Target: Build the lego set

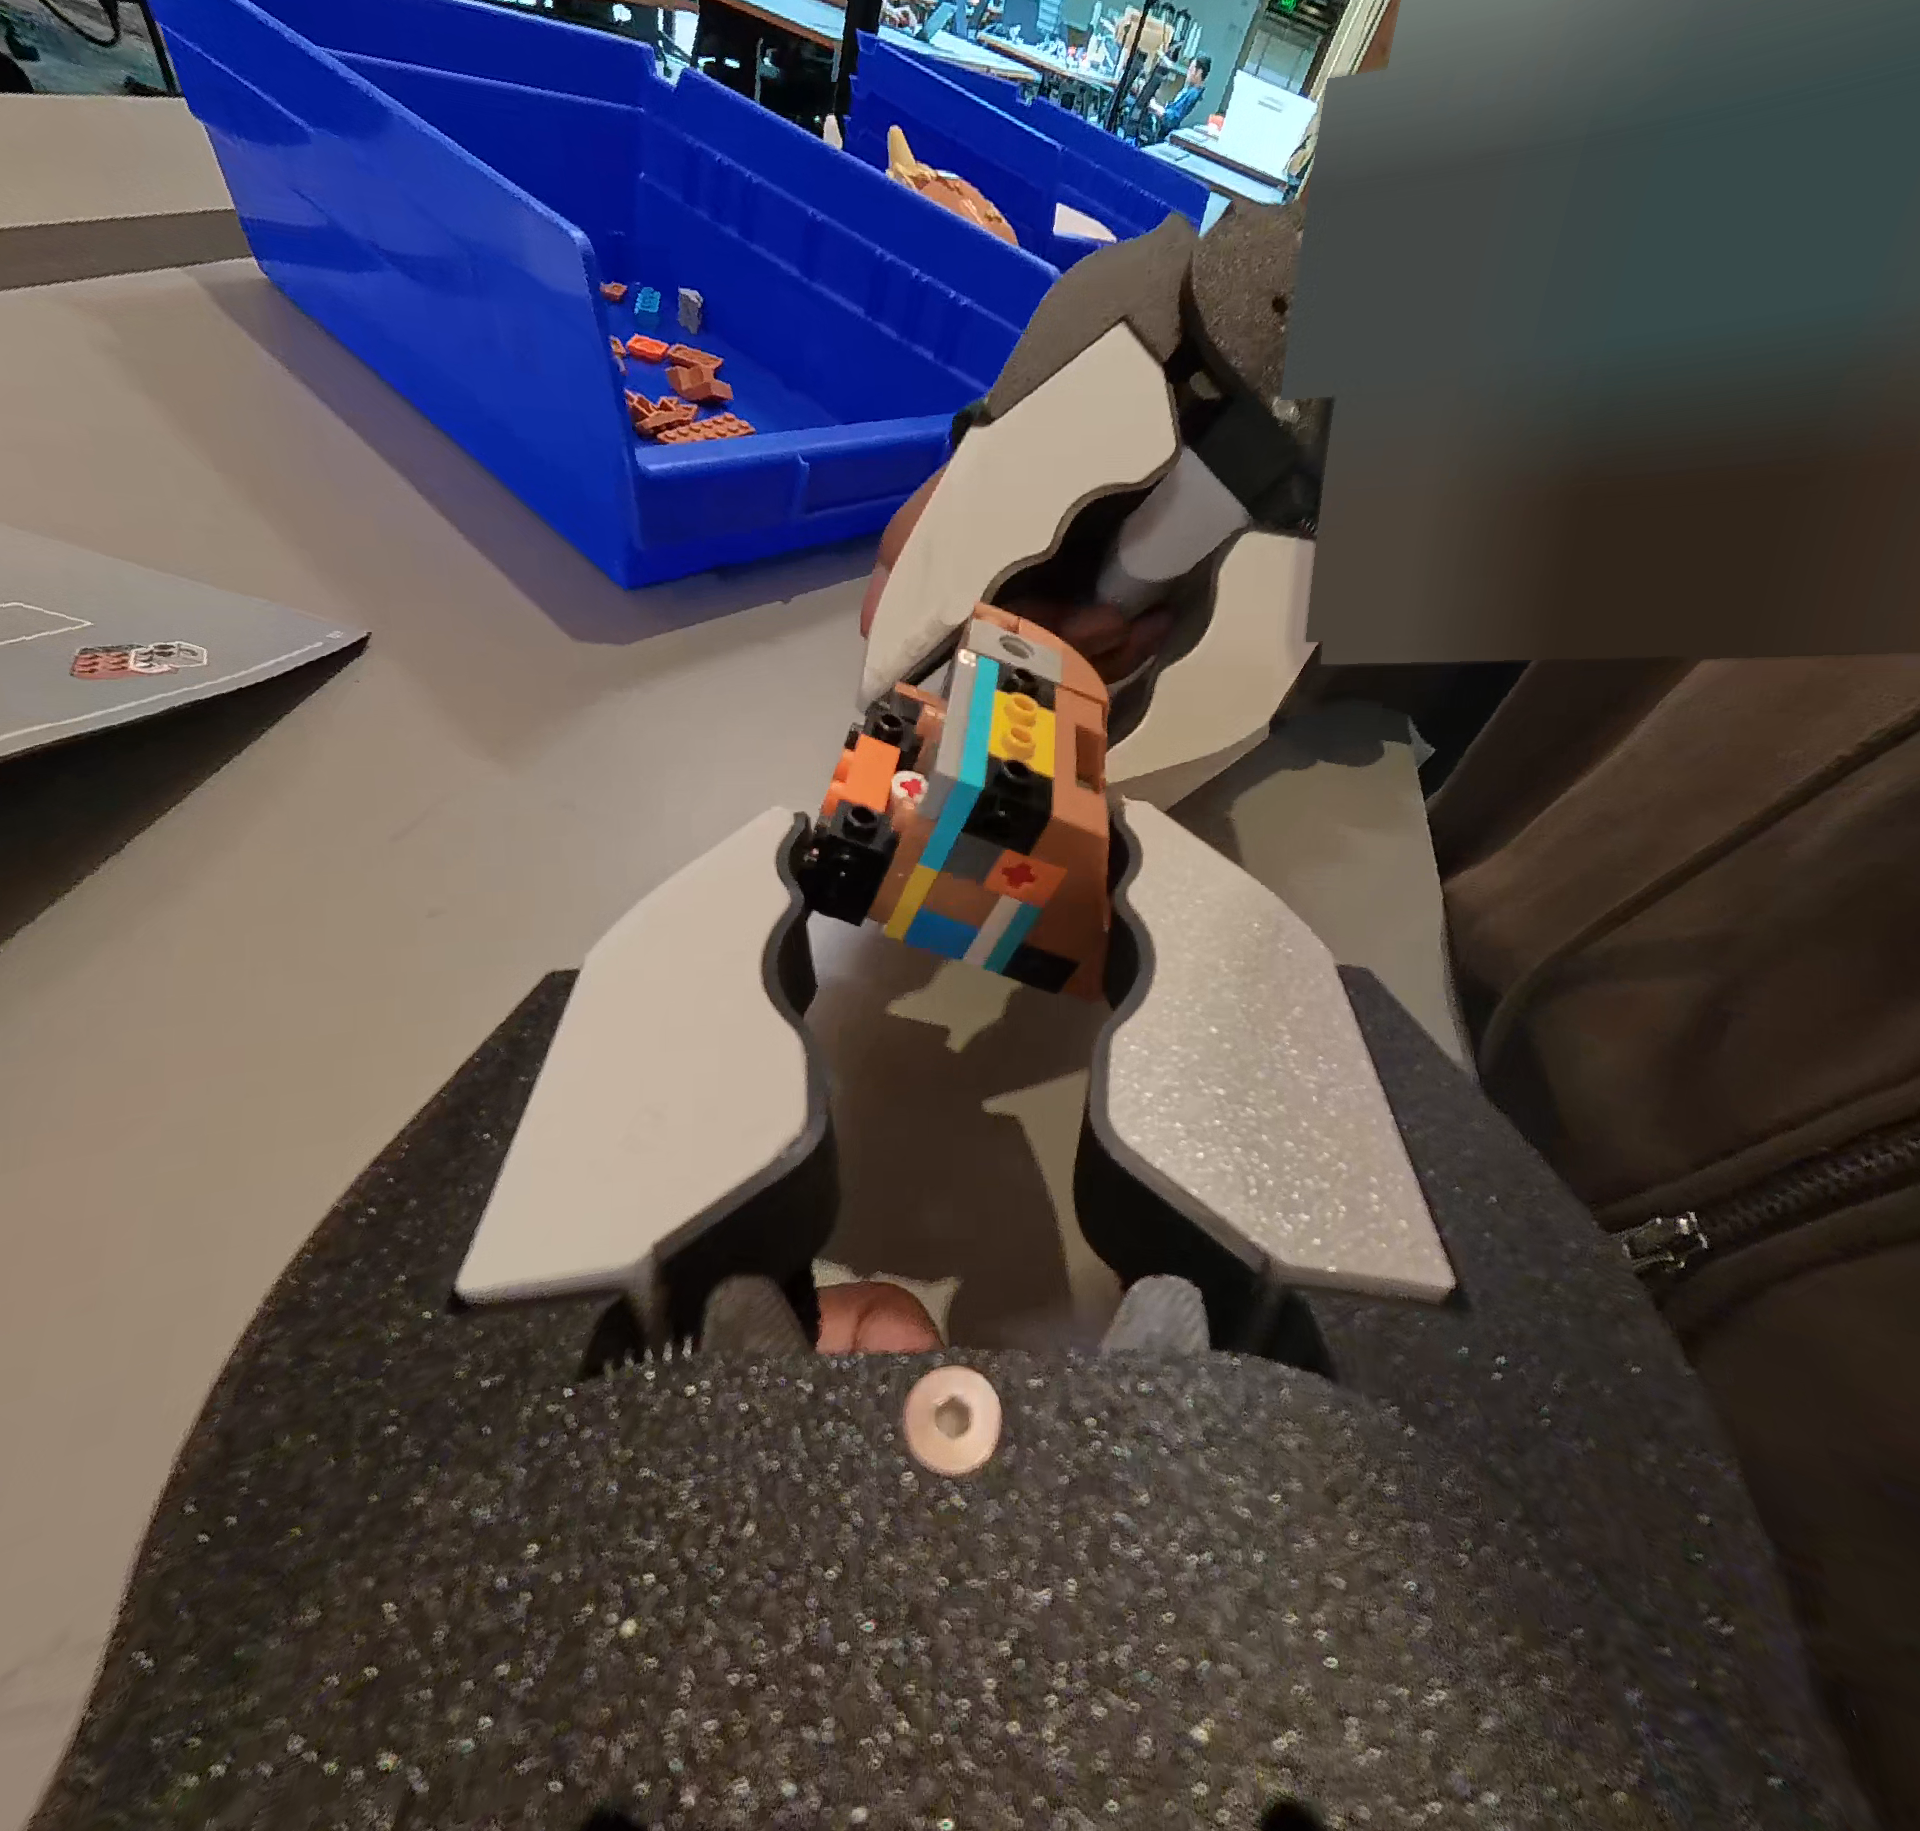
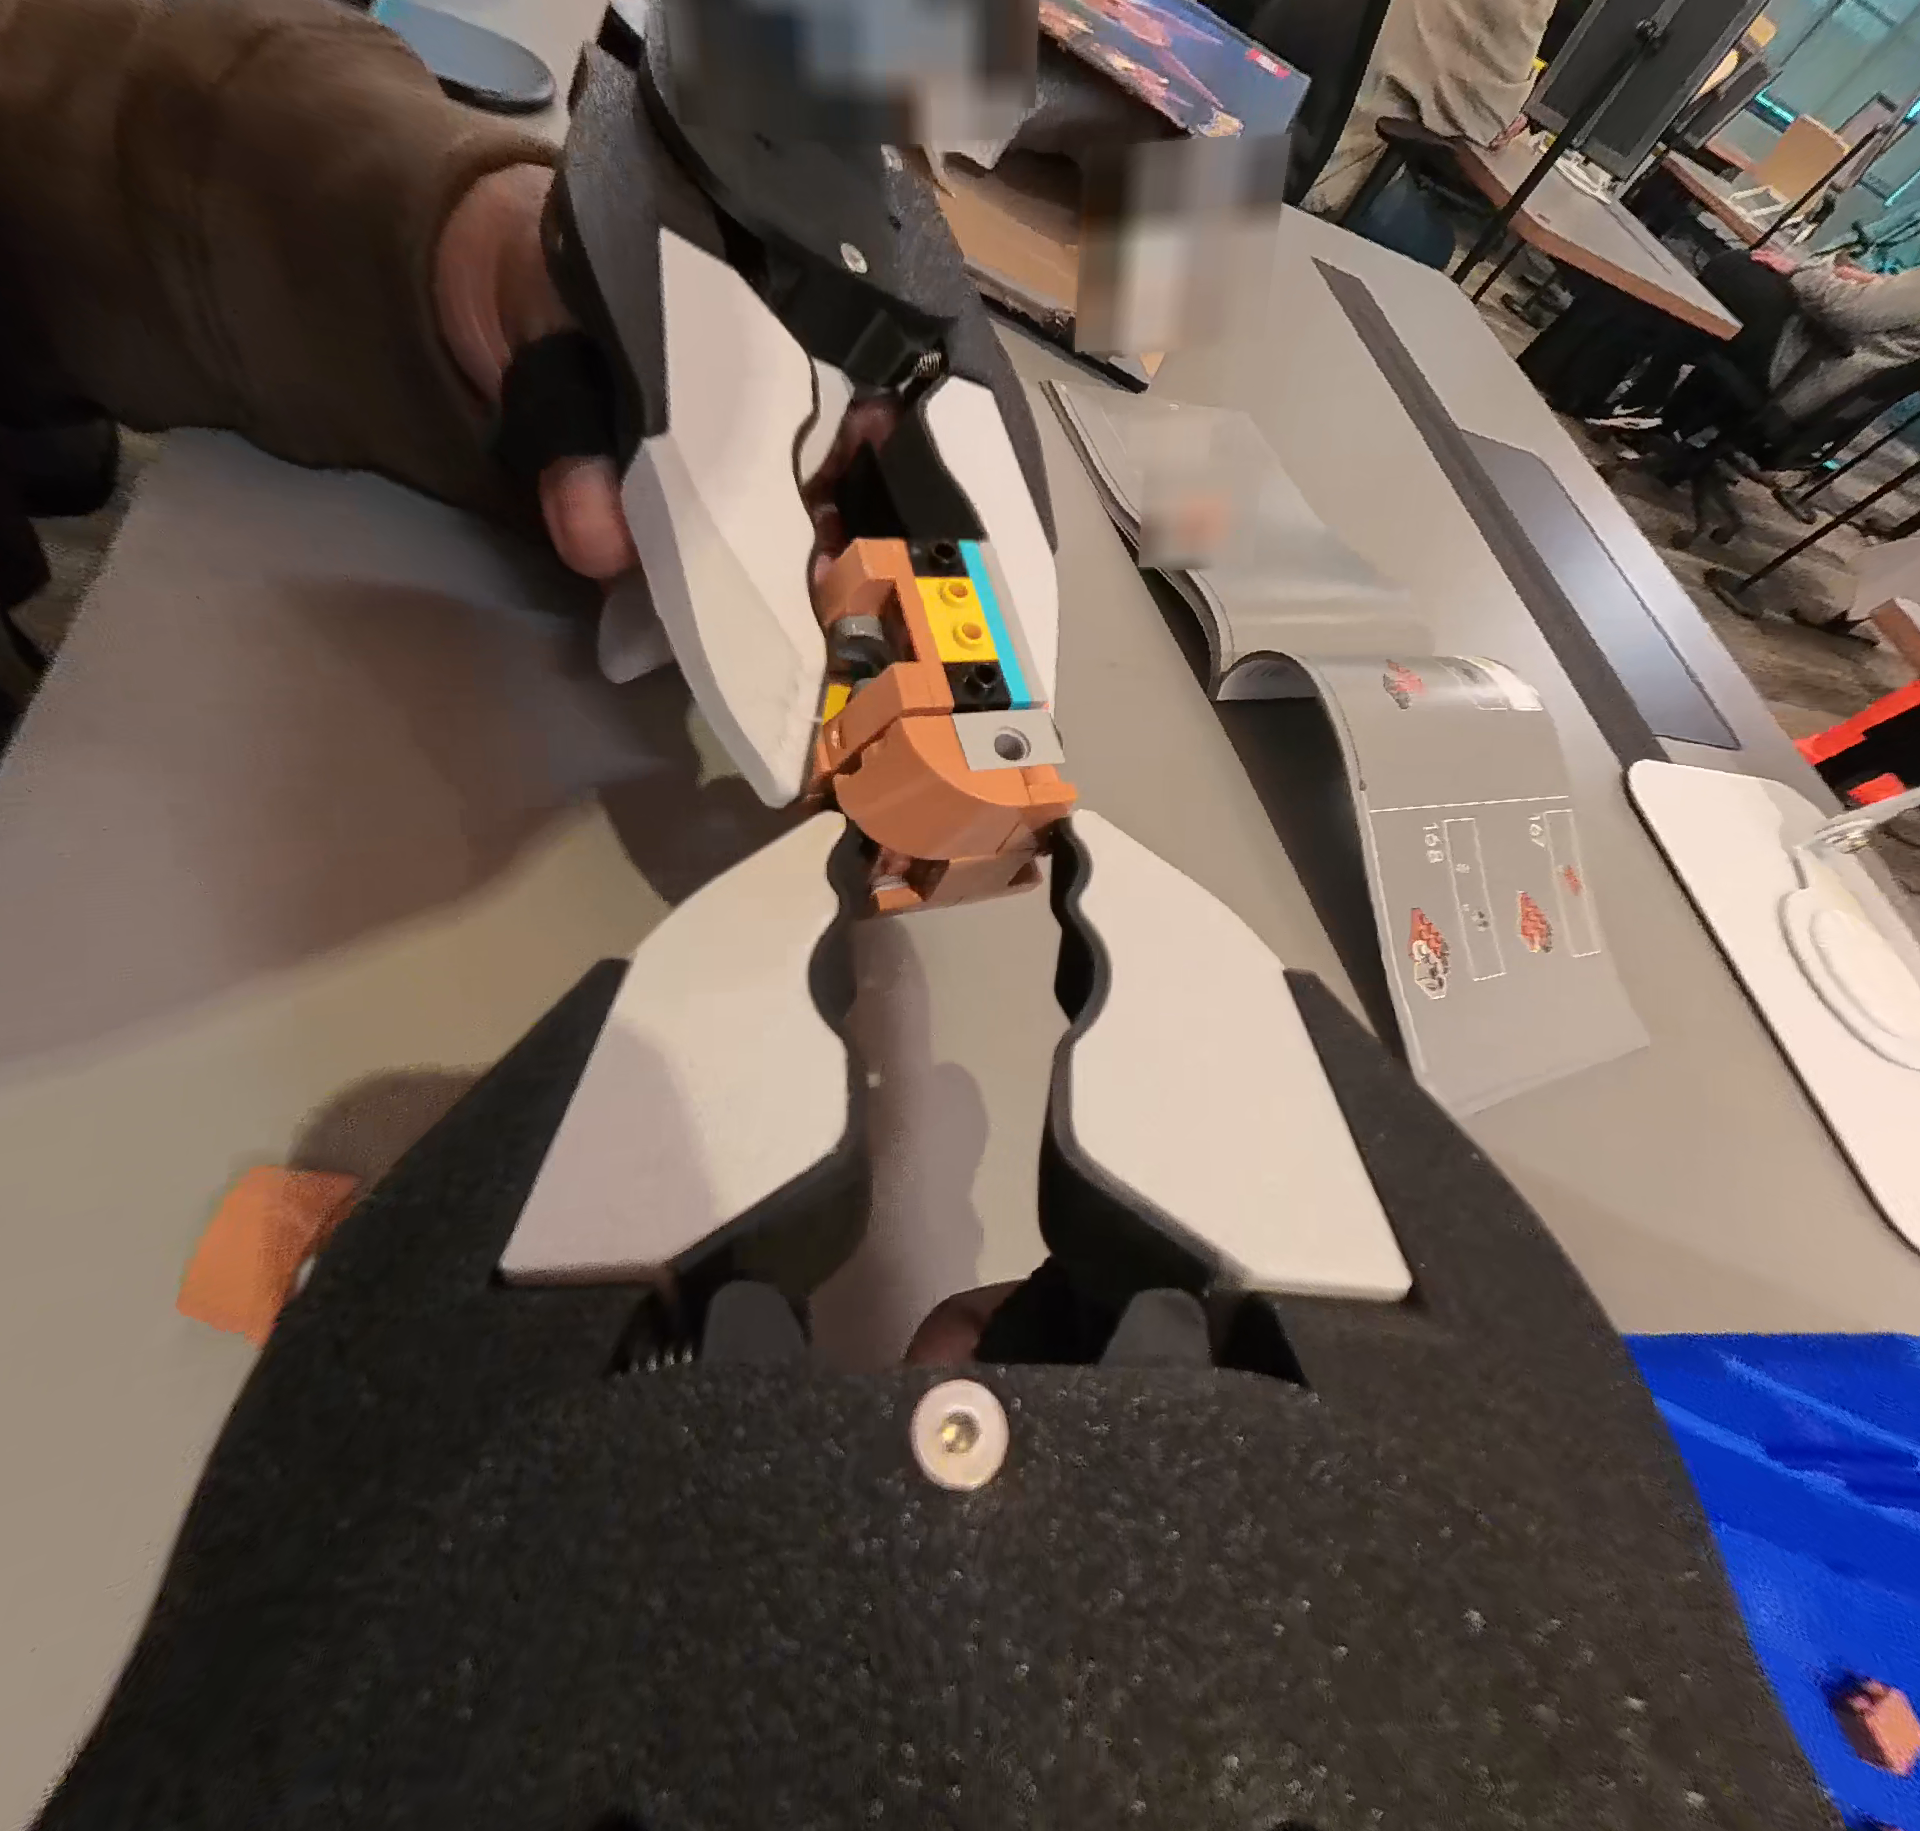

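A: At the centre, held in the air above the table?

B: A small lego model, mostly brown, with black, yellow, turquoise, grey and orange bricks, tilted, clear of the surface.

A: Held by what?

B: By both tools. Left gripper clenched on the near end of the model in the left wrist view, grey fingers pressed to either side. Right gripper clamped on the rounded brown end in the right wrist view, meeting the left one head-on. Same model there, yellow studs facing up.

A: And underneath?

B: A plain grey table, matte, with soft shadows under the tools. To the left in the left wrist view, the corner of an open instruction booklet. Farther off, a blue plastic bin holding loose brown, orange and blue pieces. Behind it, a second blue bin with a tan and brown built shape inside.

A: On the other side?

B: In the right wrist view, the booklet lying open to the right, pages curling. Past it, a white tray at the table's right edge. A brown sleeve and a hand around the left tool.

A: The room?

B: A large workshop: more long tables, chairs, seated people far off, black poles and stands, glass partitions at the back. Some blurred patches over parts of the pictures.
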A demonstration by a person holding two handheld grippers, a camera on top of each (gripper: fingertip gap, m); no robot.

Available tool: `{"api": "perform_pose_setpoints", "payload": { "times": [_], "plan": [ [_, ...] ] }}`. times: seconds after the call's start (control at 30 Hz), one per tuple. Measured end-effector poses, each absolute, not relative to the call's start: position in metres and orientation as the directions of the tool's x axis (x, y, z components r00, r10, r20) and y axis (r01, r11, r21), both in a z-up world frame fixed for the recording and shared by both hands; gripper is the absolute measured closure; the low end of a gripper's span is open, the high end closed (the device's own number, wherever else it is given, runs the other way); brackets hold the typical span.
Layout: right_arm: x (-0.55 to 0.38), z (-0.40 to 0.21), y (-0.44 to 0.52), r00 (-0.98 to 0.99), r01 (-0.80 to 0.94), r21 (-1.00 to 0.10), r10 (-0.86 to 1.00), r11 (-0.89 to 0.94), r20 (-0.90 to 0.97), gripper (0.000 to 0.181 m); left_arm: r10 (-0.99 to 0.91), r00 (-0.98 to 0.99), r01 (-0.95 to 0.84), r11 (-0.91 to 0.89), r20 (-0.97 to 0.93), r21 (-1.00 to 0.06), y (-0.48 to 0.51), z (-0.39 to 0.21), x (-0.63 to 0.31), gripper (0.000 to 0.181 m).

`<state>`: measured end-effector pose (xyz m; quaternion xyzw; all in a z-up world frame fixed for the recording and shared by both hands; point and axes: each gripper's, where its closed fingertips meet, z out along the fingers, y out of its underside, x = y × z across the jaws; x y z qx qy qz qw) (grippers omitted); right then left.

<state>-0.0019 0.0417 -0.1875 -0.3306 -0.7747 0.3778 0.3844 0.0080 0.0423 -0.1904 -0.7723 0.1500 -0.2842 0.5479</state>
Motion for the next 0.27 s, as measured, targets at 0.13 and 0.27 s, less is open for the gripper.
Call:
{"api": "perform_pose_setpoints", "payload": {
  "times": [0.13, 0.27],
  "plan": [
    [-0.0014, -0.1868, 0.0413, -0.483, 0.209, -0.827, 0.790, 0.521, 0.376, 0.147, -0.546, 0.798, 0.066, -0.343, 0.256, -0.937, 0.0419, -0.1899, 0.0085, 0.127],
    [-0.0009, -0.1859, 0.0406, -0.482, 0.192, -0.815, 0.776, 0.547, 0.408, 0.147, -0.549, 0.803, 0.047, -0.331, 0.233, -0.942, 0.0413, -0.1897, 0.0090, 0.128]
  ]
}}
